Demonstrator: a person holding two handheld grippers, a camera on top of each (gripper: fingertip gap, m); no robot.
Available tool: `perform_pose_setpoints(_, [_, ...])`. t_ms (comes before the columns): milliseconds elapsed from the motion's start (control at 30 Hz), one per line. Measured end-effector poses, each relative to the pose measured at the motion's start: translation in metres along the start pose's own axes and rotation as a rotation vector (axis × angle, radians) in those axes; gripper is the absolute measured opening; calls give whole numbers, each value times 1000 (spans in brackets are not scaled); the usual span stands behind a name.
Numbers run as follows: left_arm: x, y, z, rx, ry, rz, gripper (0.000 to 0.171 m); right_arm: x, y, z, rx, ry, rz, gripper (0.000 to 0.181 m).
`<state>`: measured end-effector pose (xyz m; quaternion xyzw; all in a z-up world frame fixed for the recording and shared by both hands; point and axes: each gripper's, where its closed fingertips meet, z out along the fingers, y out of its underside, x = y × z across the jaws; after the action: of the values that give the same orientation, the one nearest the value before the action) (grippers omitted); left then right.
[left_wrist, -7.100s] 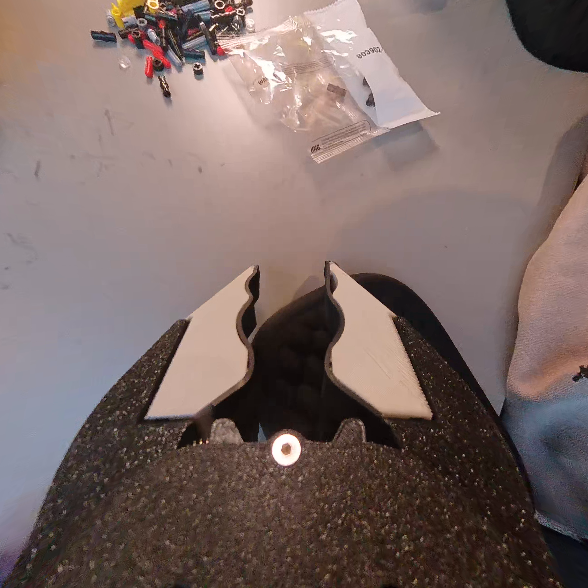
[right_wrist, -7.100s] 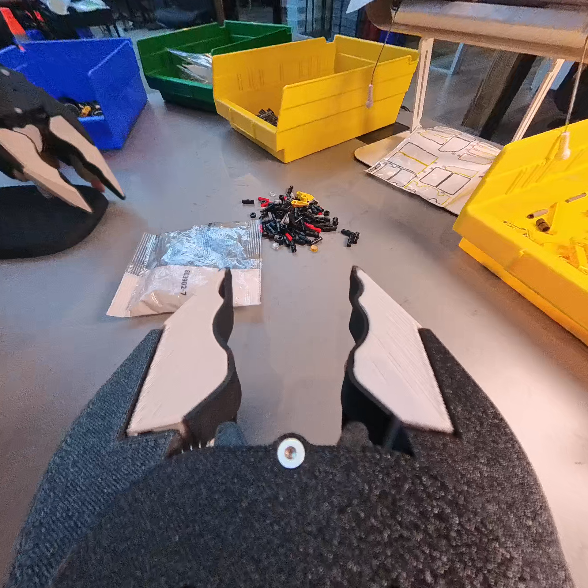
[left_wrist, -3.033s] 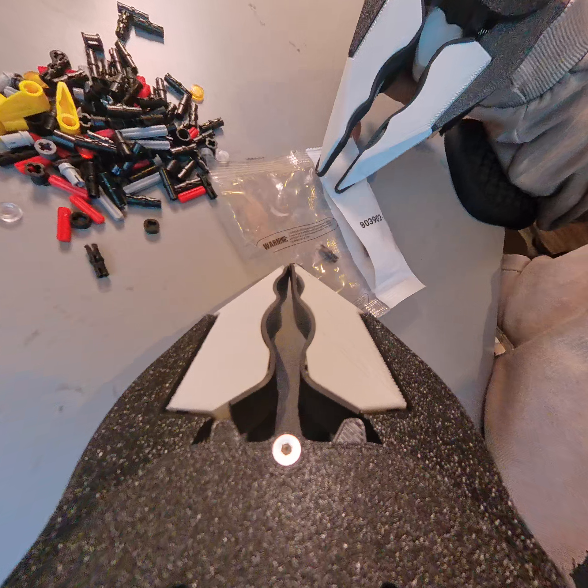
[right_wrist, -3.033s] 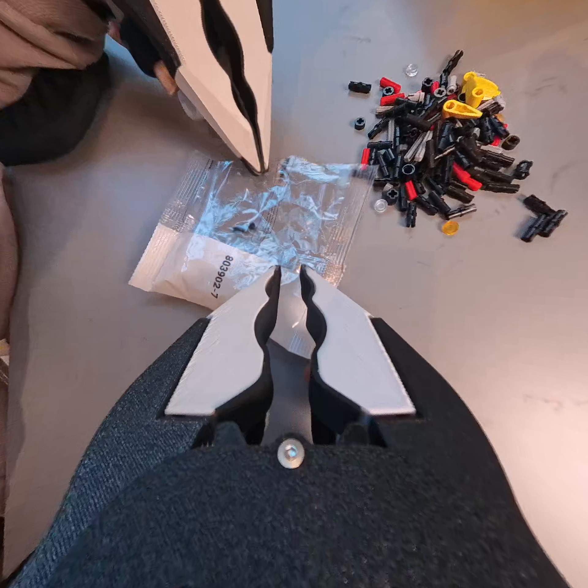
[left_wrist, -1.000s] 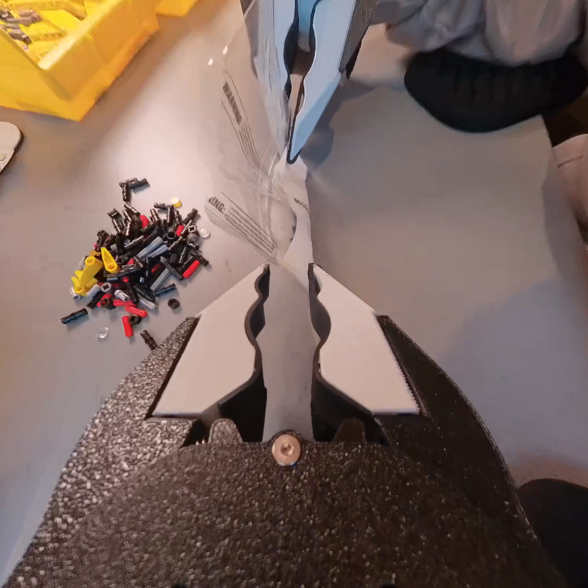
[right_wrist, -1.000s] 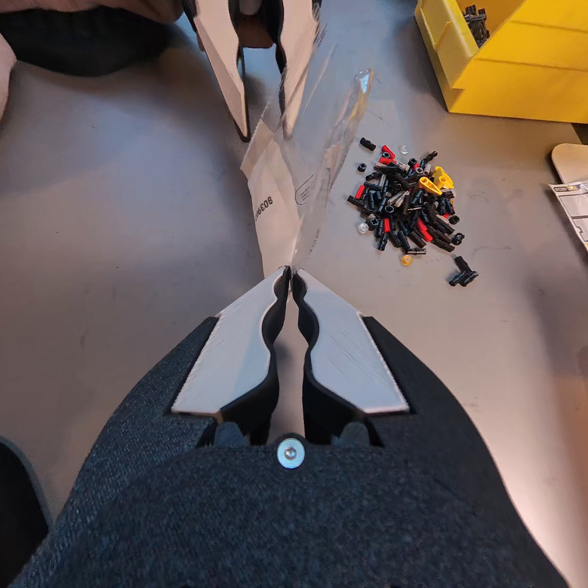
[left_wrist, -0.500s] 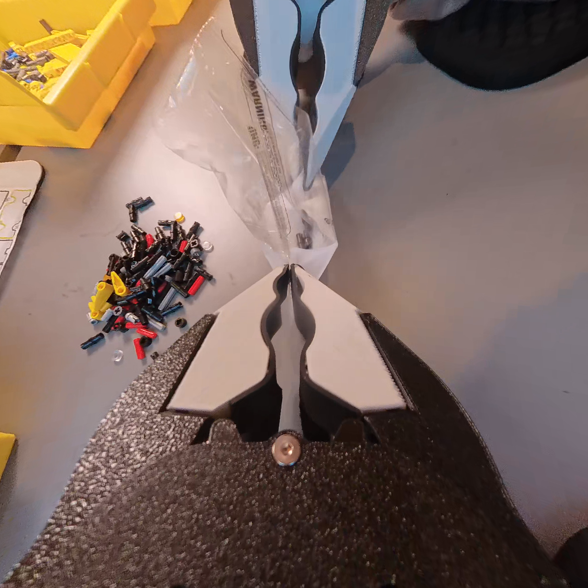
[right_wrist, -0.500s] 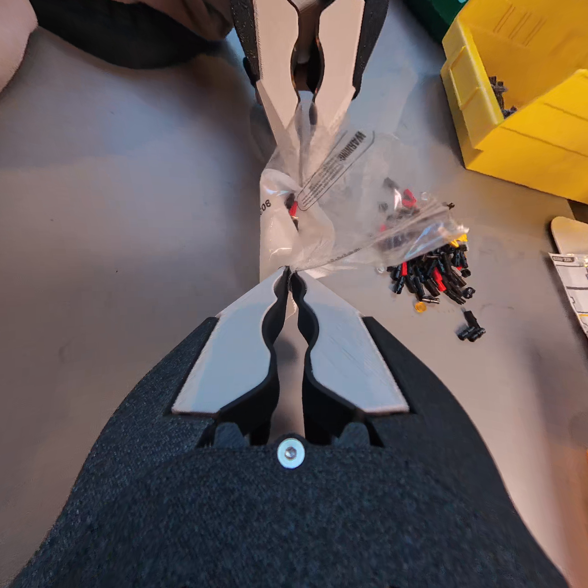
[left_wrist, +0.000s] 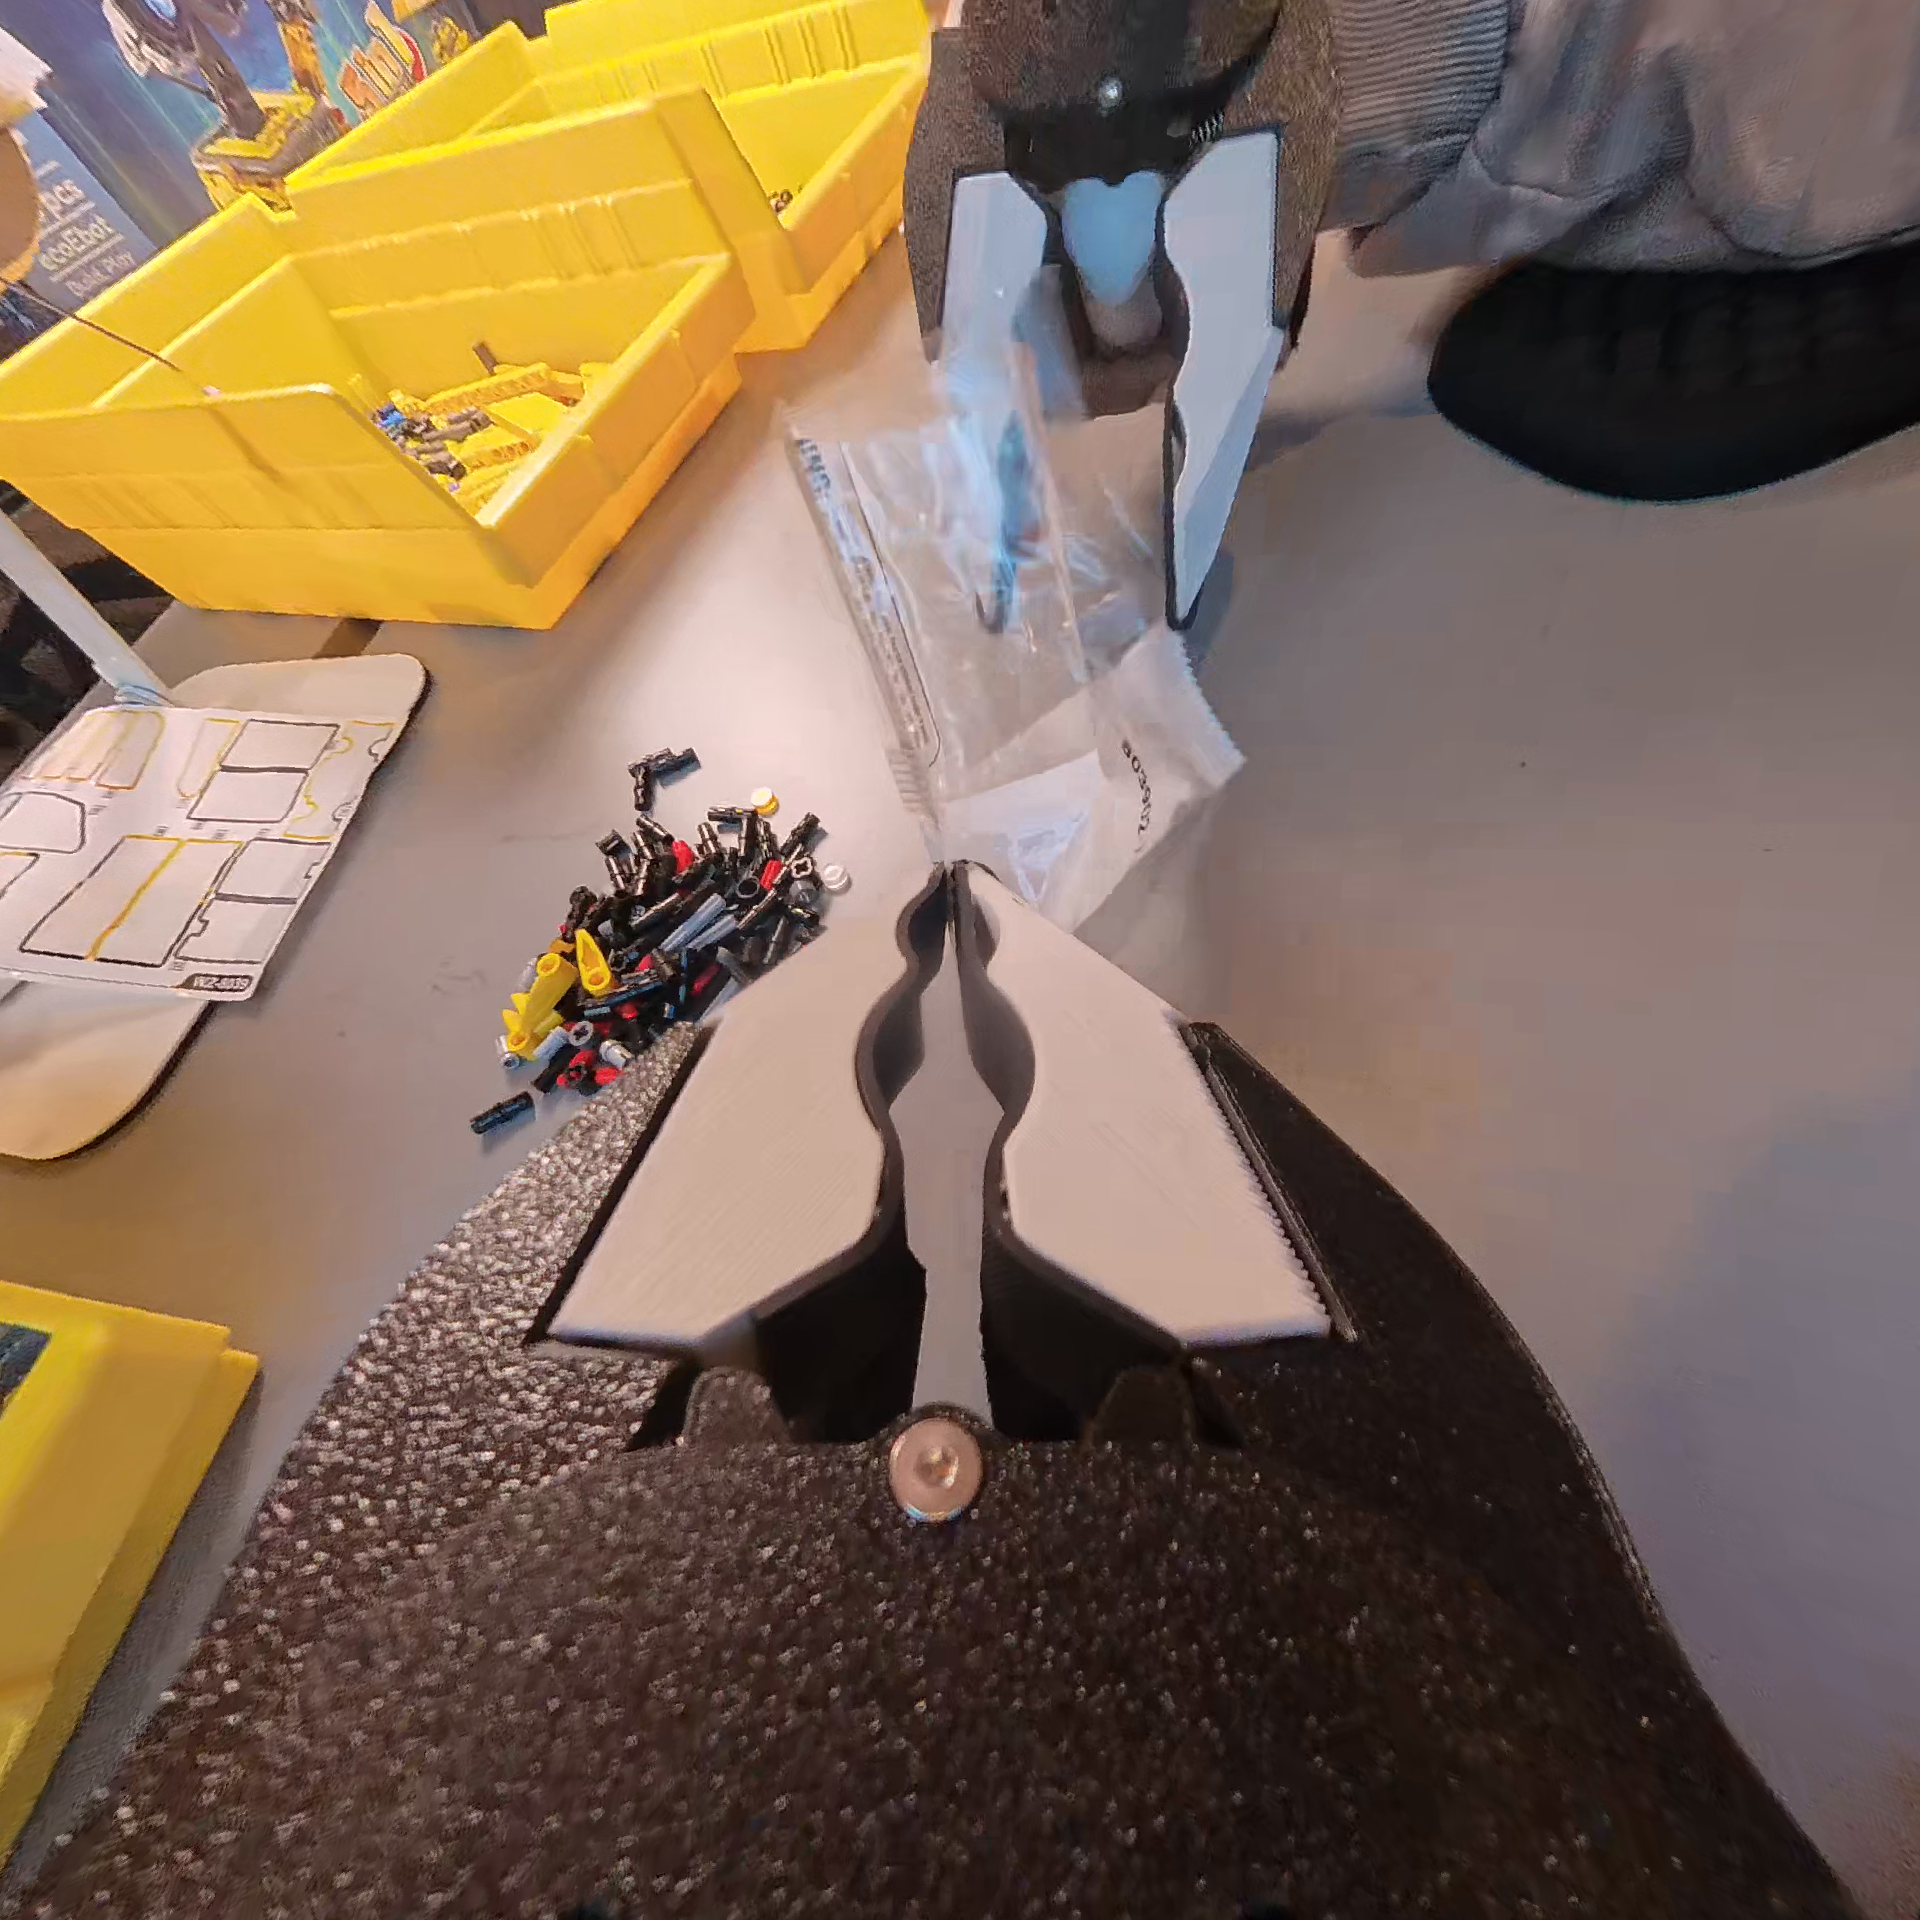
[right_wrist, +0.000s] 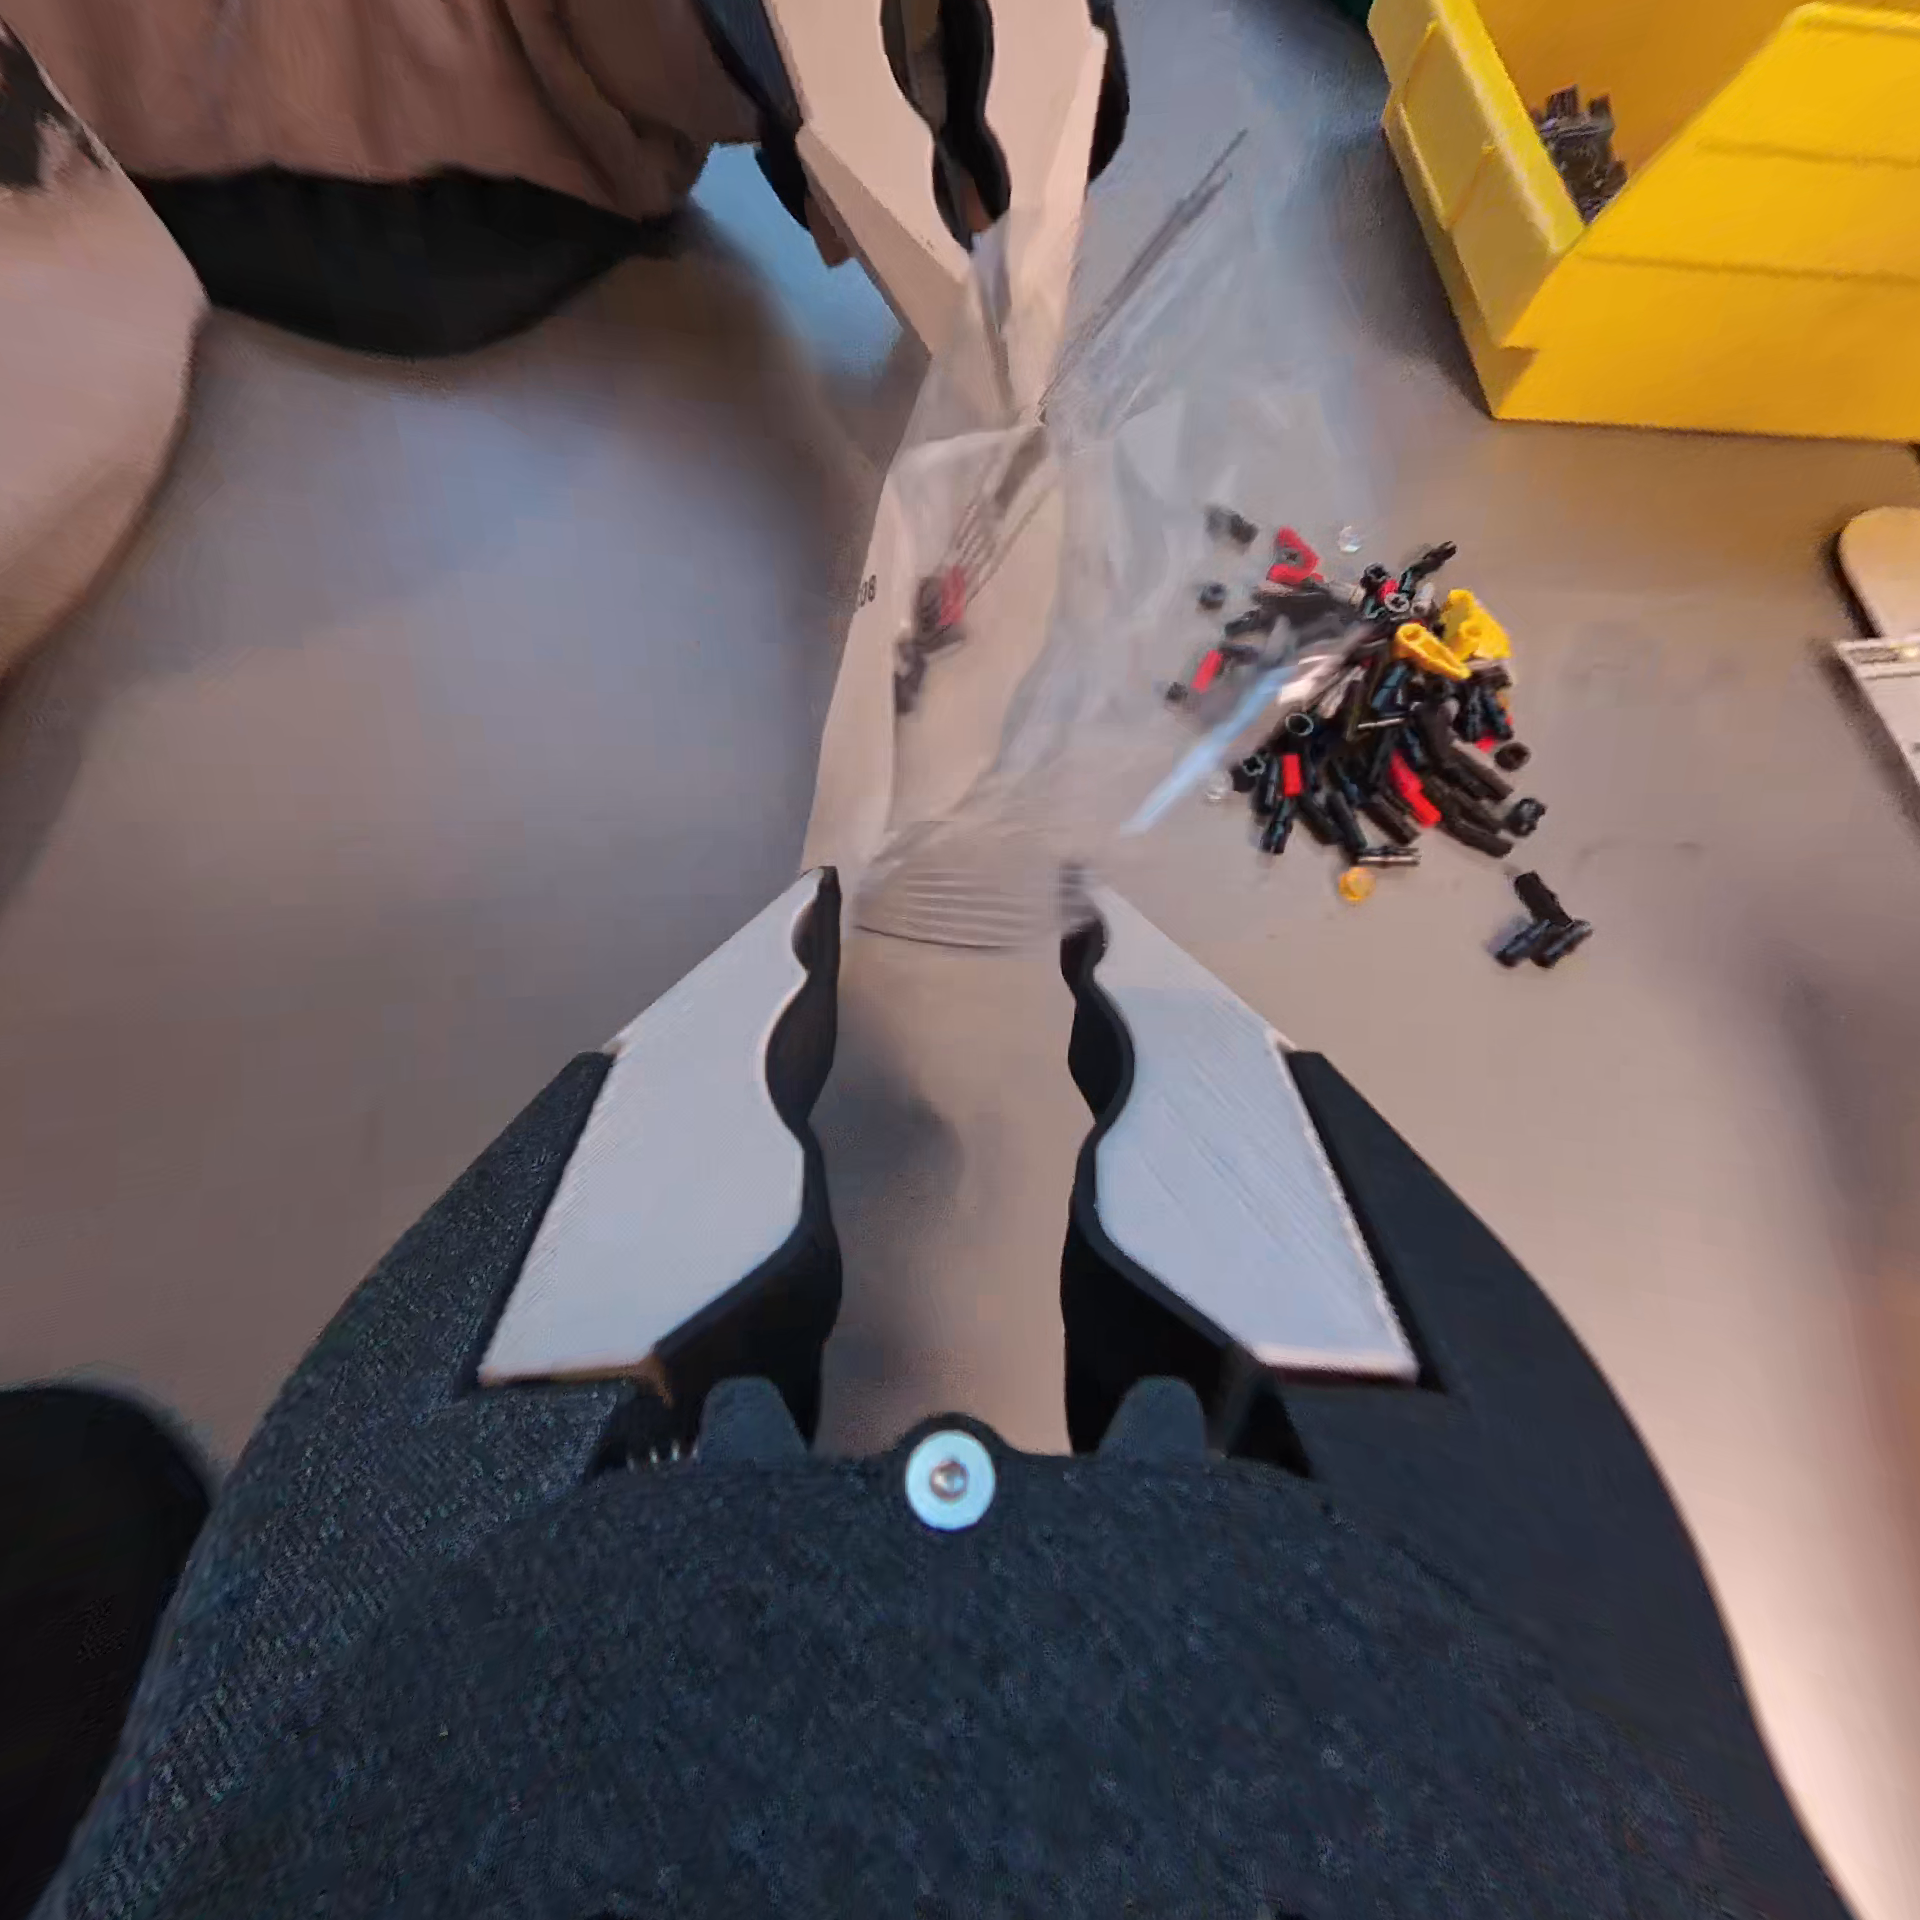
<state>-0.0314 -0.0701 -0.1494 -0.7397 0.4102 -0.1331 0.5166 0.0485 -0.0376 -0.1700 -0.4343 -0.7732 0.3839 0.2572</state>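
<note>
Plastic bag, clear and nearly empty, hangs above the grey table, pinched at one corner by the closed left gripper. The right gripper stands wide, holding nothing, the bag's edge at its 12 o'clock. The bag looks light, limp and slippery; its crimped seam seems the surest hold. Loose small parts lie at the left gripper's 10 o'clock.

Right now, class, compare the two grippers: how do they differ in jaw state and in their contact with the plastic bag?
1. The left gripper has its jaws shut; the right gripper has its jaws spread apart.
2. The left gripper pinches an edge of the clear plastic bag; the right gripper holds nothing, and the bag's crimped end lies just beyond its tips.

Both have pale wavy-edged fingers in black bodies, and they point at each other above the grey table.
</note>
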Motion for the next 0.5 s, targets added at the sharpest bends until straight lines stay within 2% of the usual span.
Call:
perform_pose_setpoints(67, [0, -3, -2, 10, 2, 9, 0, -4, -15, -24, 44, -51, 70, 45])
perform_pose_setpoints(167, [2, -5, -2, 22, 12, 12, 0, -2, -46, -61, 94, -20, 43, 41])
perform_pose_setpoints(267, [4, -9, -2, 32, 19, 17, 0, 5, -83, -82, 159, 62, -37, 12])
perform_pose_setpoints(300, [5, -10, -2, 36, 19, 19, 0, 8, -91, -81, 154, 80, -46, 3])
perform_pose_setpoints(367, [7, -12, -2, 40, 22, 22, 0, 10, -94, -68, 76, 91, -62, 0])
perform_pose_setpoints(500, [9, -16, -3, 47, 23, 24, 0, 0, -74, -35, -152, 49, -112, 0])
